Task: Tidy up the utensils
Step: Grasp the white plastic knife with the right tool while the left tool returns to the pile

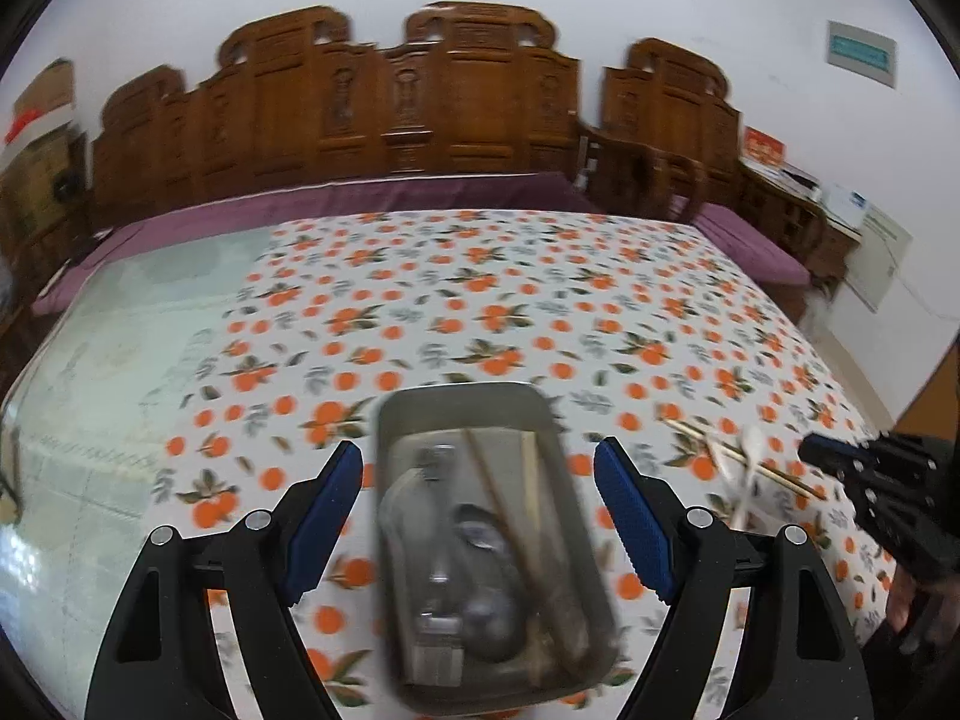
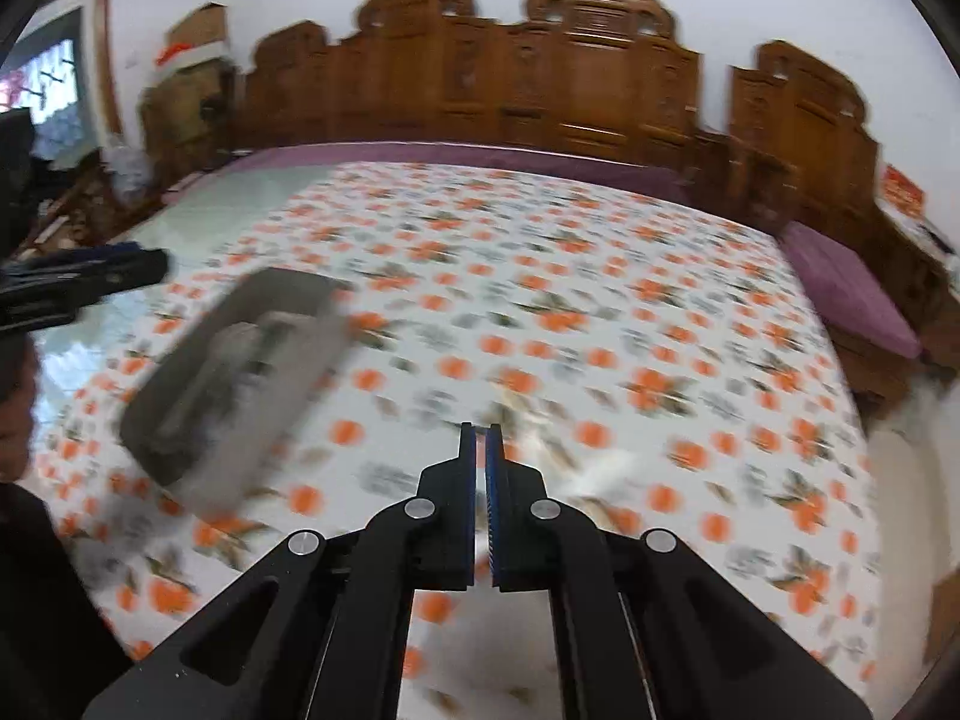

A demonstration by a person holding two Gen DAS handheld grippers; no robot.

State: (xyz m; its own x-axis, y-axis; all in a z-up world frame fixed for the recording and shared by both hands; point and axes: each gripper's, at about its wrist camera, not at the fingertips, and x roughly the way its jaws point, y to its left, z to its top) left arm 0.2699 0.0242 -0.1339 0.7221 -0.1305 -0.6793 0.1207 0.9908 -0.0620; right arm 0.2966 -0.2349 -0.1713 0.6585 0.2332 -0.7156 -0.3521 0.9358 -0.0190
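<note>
The left claw (image 1: 478, 483) is hanging wide apart over the metal tray (image 1: 480, 408), its pads either side and clear of it. The tray is sitting on the orange-patterned desk (image 1: 540, 276), holding blurred utensils (image 1: 480, 570). A white spoon (image 1: 747, 468) and chopsticks (image 1: 708, 441) are lying to its right. The right claw (image 2: 480, 438) is standing pinched nearly together, holding nothing.

Utensils (image 1: 480, 546) in tray (image 1: 393, 420) blurred; shapes indistinct
</note>
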